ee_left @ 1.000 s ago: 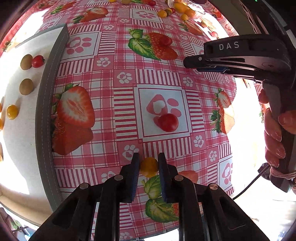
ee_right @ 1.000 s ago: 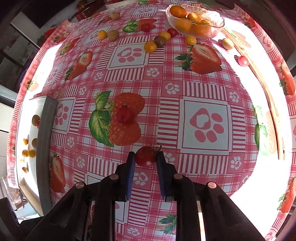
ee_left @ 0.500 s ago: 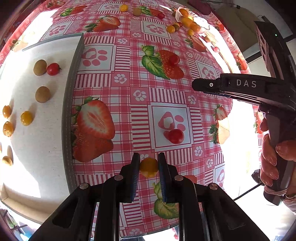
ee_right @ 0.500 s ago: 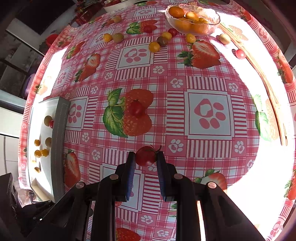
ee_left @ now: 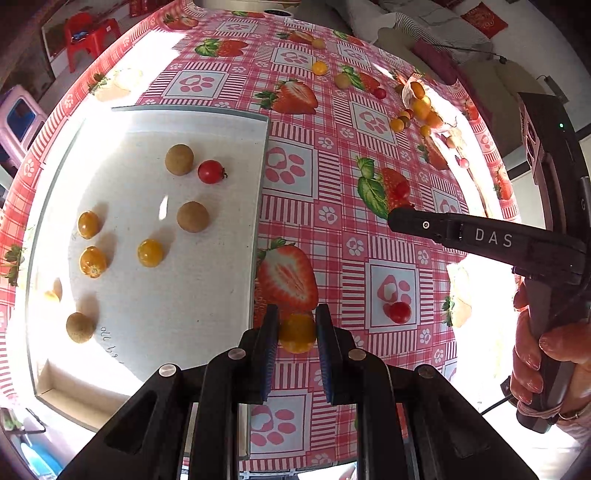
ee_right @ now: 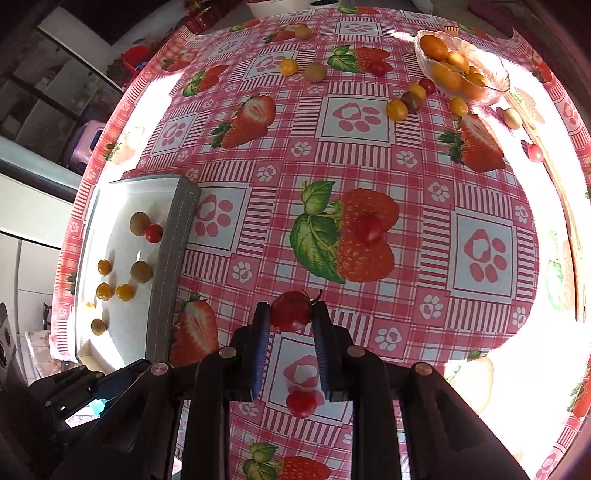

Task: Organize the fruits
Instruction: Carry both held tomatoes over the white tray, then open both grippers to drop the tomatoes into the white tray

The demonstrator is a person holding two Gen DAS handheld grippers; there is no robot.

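Pink checked tablecloth (ee_right: 369, 155) with strawberry prints covers the table. Nearest, the left gripper (ee_left: 295, 332) pinches a round yellow tomato (ee_left: 296, 332) beside the white tray's (ee_left: 184, 295) rim. The right gripper (ee_right: 291, 314) clamps a red tomato (ee_right: 291, 311), stem toward the right finger. Farther off sits a glass bowl (ee_right: 495, 77) of yellow fruit.

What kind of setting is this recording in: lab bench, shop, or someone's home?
Most likely a home dining or living area: a strawberry-print tablecloth covers the table, a glass fruit bowl sits on it, and a child-size red plastic chair stands on the floor behind.
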